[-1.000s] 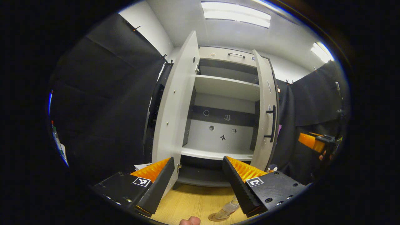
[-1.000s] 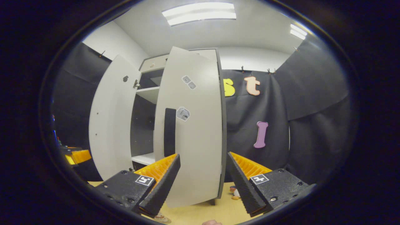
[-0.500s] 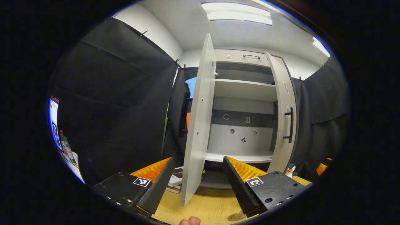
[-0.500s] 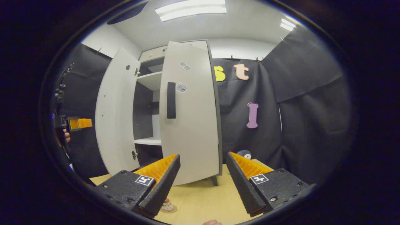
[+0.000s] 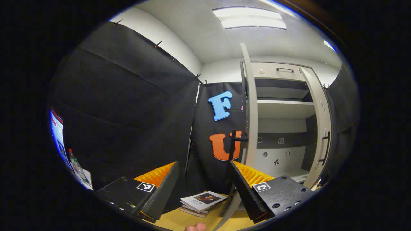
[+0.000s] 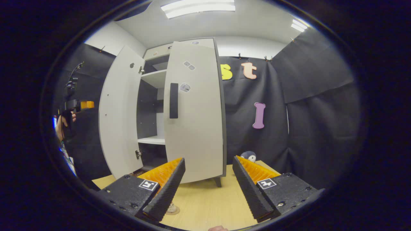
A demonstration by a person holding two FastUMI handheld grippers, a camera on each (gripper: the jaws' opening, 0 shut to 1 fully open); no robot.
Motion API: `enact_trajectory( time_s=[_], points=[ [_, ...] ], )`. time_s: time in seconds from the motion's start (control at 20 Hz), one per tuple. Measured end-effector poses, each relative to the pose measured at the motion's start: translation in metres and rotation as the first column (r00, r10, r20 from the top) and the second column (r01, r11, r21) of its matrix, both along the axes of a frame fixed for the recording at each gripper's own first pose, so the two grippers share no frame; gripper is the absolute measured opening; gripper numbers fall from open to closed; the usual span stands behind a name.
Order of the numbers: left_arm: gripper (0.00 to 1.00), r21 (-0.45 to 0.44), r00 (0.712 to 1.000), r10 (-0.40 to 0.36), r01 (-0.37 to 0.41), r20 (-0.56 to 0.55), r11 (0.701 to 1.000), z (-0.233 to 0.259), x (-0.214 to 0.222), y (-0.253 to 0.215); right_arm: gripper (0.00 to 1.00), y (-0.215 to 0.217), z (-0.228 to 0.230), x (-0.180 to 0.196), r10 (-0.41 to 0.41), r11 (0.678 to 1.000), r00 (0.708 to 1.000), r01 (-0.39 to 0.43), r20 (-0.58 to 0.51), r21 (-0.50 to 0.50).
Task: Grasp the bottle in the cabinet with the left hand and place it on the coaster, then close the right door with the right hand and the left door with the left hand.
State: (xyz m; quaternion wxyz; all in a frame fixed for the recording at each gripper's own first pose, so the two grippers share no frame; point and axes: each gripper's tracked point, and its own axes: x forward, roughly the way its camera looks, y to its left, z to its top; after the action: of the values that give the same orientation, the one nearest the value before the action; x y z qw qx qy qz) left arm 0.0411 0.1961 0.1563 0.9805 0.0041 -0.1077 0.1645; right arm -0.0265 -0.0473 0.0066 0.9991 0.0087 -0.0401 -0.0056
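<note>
In the right gripper view my right gripper (image 6: 208, 159) is open and empty, held back from the grey cabinet. The right door (image 6: 196, 122) with its black handle (image 6: 173, 100) stands nearly shut. The left door (image 6: 117, 112) is wide open. The bottle's base on the coaster (image 6: 172, 209) peeks out beside my left finger. Far left, a hand holds the left gripper (image 6: 82, 105). In the left gripper view my left gripper (image 5: 204, 163) is open and empty. It faces the left door (image 5: 252, 122) edge-on, near the door's black handle (image 5: 234, 141).
A stack of books (image 5: 202, 200) lies on the wooden table (image 6: 205, 205) left of the cabinet. A small penguin toy (image 6: 249, 156) sits on the table at the cabinet's right. Inside, the cabinet shelves (image 5: 282, 109) are bare.
The left gripper has swung left, from facing the cabinet's inside to the left door's edge. The right door has swung nearly shut, and the right gripper has drawn back from it.
</note>
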Motion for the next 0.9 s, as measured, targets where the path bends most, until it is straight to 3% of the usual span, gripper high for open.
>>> enact_trajectory(
  time_s=[0.05,0.1,0.15,0.2,0.5,0.65,0.7,0.75,0.9],
  points=[
    [0.99,-0.010,1.000,-0.008,0.008,-0.014,1.000,-0.004,0.011,0.005,0.93,-0.002,0.003,-0.001,-0.005,1.000,1.000,0.005,0.007,-0.008],
    [0.95,-0.010,1.000,-0.004,0.003,-0.023,1.000,-0.006,0.018,0.010,0.97,-0.003,0.006,-0.002,-0.008,1.000,1.000,0.008,0.011,-0.014],
    [0.99,-0.001,0.999,0.020,-0.020,-0.026,1.000,-0.007,0.022,0.018,0.97,-0.005,0.006,-0.003,-0.013,1.000,1.000,0.013,0.012,-0.017],
    [0.95,0.006,0.999,0.035,-0.035,-0.031,0.999,-0.008,0.027,0.024,0.94,-0.008,0.007,-0.004,-0.020,1.000,1.000,0.020,0.012,-0.018],
    [0.95,0.003,0.997,0.052,-0.052,-0.061,0.999,-0.018,0.039,0.027,0.97,-0.026,0.004,-0.010,-0.076,0.997,0.997,0.076,-0.003,0.004],
    [0.93,-0.005,0.997,0.039,-0.040,-0.067,0.999,-0.019,0.039,0.024,0.94,-0.029,0.005,-0.012,-0.087,0.996,0.996,0.087,0.001,0.012],
    [0.93,-0.014,0.997,0.035,-0.036,-0.066,0.999,-0.021,0.041,0.023,0.97,-0.030,0.006,-0.012,-0.086,0.996,0.996,0.086,0.004,0.015],
    [0.93,-0.038,0.997,0.025,-0.028,-0.068,0.999,-0.024,0.043,0.020,0.93,-0.031,0.008,-0.011,-0.086,0.996,0.996,0.086,0.011,0.020],
    [0.93,-0.088,0.998,-0.023,0.019,-0.054,0.996,-0.025,0.039,-0.010,0.97,-0.033,0.013,-0.010,-0.086,0.996,0.996,0.085,0.025,0.020]
  ],
)
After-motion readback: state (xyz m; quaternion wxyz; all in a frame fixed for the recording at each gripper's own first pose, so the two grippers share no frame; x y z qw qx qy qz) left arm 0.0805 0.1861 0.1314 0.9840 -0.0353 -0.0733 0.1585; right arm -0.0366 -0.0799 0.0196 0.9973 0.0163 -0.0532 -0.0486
